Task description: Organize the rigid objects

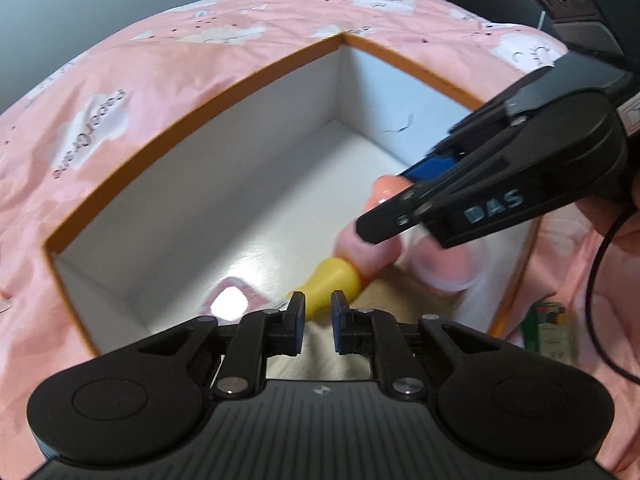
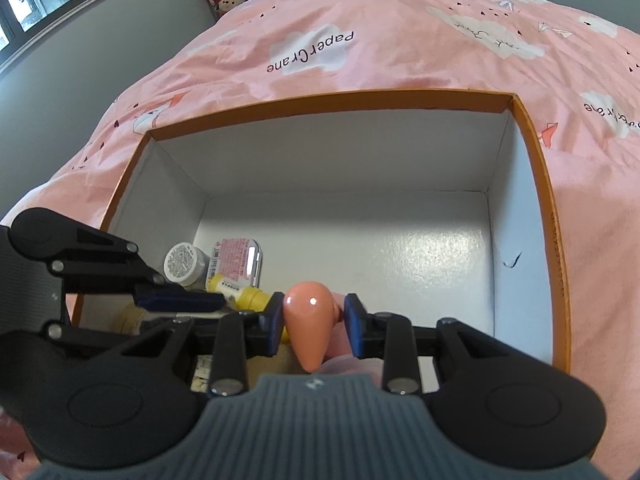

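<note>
Right gripper (image 2: 311, 326) grips peach drop-shaped bottle (image 2: 307, 322) over near edge of box (image 2: 536, 200); left gripper (image 1: 316, 322) closed narrow, empty, near left above yellow bottle (image 1: 334, 280); advice: lower bottle onto bare floor right of tin (image 2: 236, 262), clear of left gripper, then release.

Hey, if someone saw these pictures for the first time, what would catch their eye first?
Probably the big orange-rimmed box with its white inside, sitting open on the pink cloud-print bedding. Next, the glossy peach teardrop-shaped object held between the right gripper pads, low over the box's near edge. A small cluster in the box's near left corner also stands out: a yellow bottle, a round jar and a pink-labelled tin.
</note>
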Motion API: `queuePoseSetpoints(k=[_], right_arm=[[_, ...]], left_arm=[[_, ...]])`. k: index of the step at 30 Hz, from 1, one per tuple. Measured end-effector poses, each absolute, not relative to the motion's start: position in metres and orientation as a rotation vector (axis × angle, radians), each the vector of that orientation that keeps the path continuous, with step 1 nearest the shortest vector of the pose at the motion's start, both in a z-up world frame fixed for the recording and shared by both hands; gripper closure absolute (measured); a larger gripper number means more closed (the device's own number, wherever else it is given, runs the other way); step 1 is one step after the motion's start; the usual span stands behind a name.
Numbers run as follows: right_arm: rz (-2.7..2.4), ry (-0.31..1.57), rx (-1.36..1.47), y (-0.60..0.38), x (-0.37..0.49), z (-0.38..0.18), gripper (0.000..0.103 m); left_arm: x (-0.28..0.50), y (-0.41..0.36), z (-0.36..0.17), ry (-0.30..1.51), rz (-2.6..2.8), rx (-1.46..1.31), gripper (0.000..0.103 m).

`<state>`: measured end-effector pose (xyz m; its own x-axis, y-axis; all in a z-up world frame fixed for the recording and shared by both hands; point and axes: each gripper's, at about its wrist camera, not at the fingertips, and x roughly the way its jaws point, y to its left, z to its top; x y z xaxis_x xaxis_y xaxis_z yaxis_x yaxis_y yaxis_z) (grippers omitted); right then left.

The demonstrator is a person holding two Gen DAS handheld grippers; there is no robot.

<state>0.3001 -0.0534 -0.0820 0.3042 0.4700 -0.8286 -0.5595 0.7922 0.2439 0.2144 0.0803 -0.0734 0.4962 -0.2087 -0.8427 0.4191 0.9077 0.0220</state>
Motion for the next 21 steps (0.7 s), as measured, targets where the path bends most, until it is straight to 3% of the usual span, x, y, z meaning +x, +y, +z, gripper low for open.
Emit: queuePoseSetpoints(k=[10, 12, 21], right_arm=[[0.704, 1.043, -0.090, -0.050, 0.296, -0.081, 0.071], [0.711, 1.020, -0.097, -0.051, 0.293, -0.075, 0.065], [0.672, 0.914, -0.093, -0.081, 0.262, -0.032, 0.059]], left_arm=[[0.200, 0.098, -0.055, 0.963, -0.232, 0.088, 0.080], [0.194, 0.100, -0.047, 0.946, -0.222, 0.040, 0.080], [0.149, 0.085, 0.004, 0.867, -0.126, -0.050, 0.077]])
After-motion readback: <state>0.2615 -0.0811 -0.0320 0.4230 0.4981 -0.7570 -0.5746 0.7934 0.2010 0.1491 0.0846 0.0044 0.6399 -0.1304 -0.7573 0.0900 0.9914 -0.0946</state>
